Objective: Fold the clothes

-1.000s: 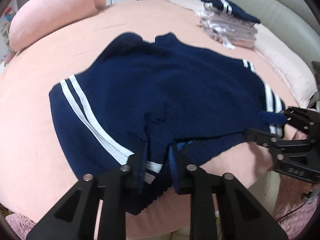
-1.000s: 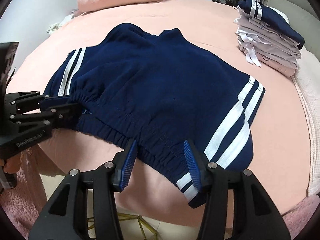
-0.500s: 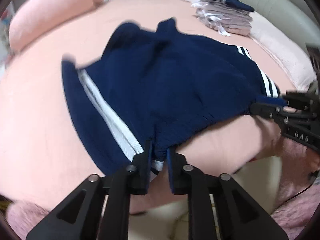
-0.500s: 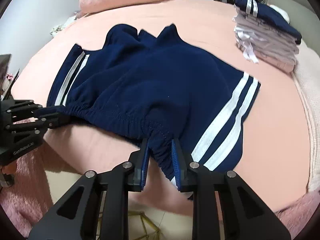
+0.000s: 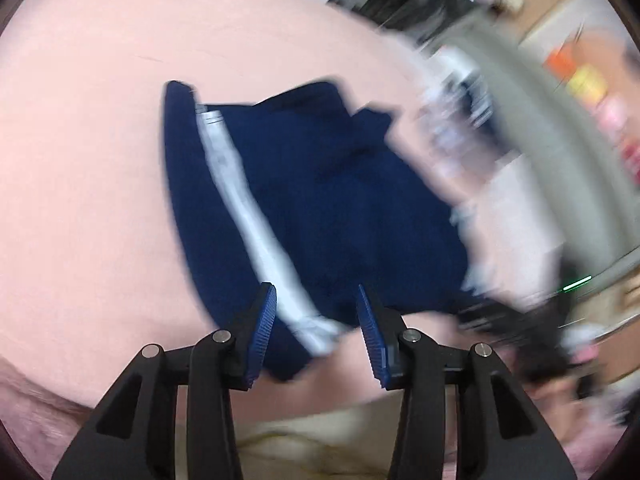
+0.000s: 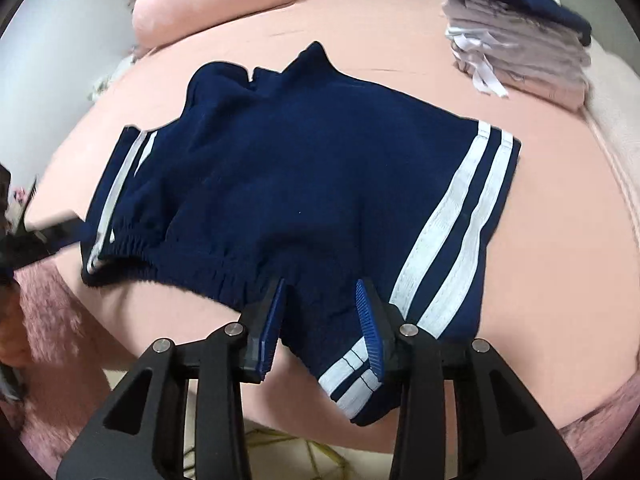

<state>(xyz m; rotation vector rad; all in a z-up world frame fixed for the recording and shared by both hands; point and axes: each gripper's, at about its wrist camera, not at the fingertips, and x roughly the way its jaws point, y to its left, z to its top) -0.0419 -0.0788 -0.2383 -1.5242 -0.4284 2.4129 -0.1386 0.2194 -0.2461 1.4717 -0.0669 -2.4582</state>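
Navy shorts with white side stripes lie spread flat on the pink bed, waistband toward the near edge. They also show, blurred, in the left wrist view. My left gripper is open, its blue pads either side of the striped waistband corner. My right gripper is open, its pads astride the waistband next to the right stripes. The left gripper shows as a blurred dark shape at the left edge of the right wrist view.
A stack of folded clothes sits at the far right of the bed. A pink pillow lies at the far side. A fluffy pink cover drapes at the near edge.
Both grippers were shut on the waistband half a second ago and have now opened and let it go. The shorts were dragged toward the near edge. The left view is swinging.
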